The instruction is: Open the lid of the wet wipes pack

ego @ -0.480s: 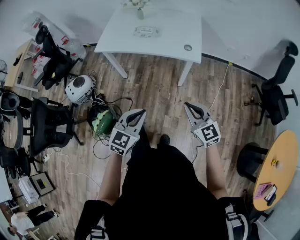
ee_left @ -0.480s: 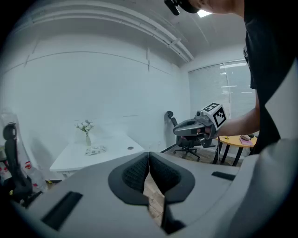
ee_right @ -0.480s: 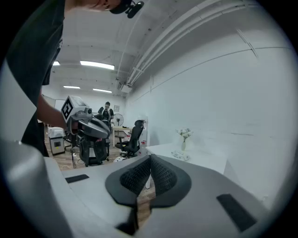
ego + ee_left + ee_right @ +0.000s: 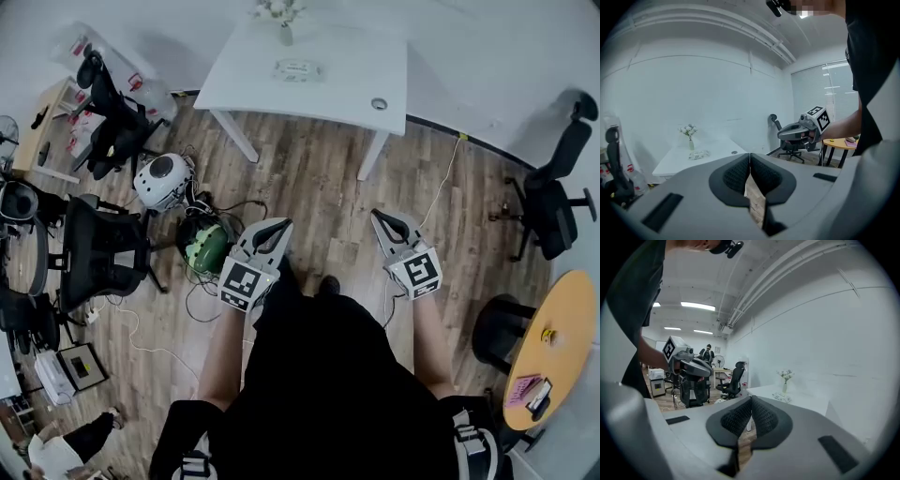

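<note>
The wet wipes pack (image 4: 297, 68) lies flat on the white table (image 4: 347, 66) at the far end of the room, beside a small vase of white flowers (image 4: 284, 23). It also shows small in the left gripper view, the pack (image 4: 698, 154) on the table, and in the right gripper view, the pack (image 4: 781, 397). My left gripper (image 4: 284, 224) and right gripper (image 4: 376, 216) are held over the wooden floor, well short of the table. Both are shut with nothing between the tips.
Black office chairs stand at the left (image 4: 98, 248) and right (image 4: 553, 187). A white round helmet-like device (image 4: 161, 178) and a green object (image 4: 204, 246) with cables lie on the floor at the left. A round orange table (image 4: 553, 337) is at the right.
The view has shifted slightly; the table sits a little further right and lower in the picture. Both grippers stay shut and in nearly the same place.
</note>
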`<action>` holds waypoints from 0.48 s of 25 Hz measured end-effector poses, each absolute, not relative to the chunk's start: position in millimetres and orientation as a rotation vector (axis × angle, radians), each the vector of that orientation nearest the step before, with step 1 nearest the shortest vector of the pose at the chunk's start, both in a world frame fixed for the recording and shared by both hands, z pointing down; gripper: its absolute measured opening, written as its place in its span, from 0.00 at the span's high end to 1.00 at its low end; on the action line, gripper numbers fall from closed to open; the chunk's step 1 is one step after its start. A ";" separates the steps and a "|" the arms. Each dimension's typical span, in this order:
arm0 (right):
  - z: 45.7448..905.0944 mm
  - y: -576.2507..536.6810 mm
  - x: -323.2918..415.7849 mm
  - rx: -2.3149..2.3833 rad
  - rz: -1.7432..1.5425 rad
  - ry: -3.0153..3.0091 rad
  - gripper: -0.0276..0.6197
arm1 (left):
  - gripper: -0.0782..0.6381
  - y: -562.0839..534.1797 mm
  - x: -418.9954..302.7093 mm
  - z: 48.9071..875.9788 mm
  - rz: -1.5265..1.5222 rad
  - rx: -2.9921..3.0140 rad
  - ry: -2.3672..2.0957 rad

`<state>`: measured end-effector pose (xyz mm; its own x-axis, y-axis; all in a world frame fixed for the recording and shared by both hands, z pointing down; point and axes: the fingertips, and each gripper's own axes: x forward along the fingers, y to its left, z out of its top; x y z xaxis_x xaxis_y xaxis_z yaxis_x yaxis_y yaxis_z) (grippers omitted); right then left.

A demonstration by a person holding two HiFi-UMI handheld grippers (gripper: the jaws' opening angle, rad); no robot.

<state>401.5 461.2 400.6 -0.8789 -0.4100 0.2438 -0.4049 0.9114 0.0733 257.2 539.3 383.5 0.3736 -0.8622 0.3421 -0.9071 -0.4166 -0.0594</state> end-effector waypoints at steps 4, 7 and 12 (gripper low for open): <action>402.4 455.1 400.5 0.638 0.001 -2.828 0.93 | 0.86 536.5 250.0 381.5 0.479 2.479 -1.635; 406.1 452.7 395.3 0.636 0.000 -2.815 0.93 | 0.86 535.7 241.3 383.3 0.474 2.460 -1.638; 409.0 440.8 375.0 0.666 0.014 -2.794 0.93 | 0.86 524.0 211.4 386.7 0.436 2.443 -1.640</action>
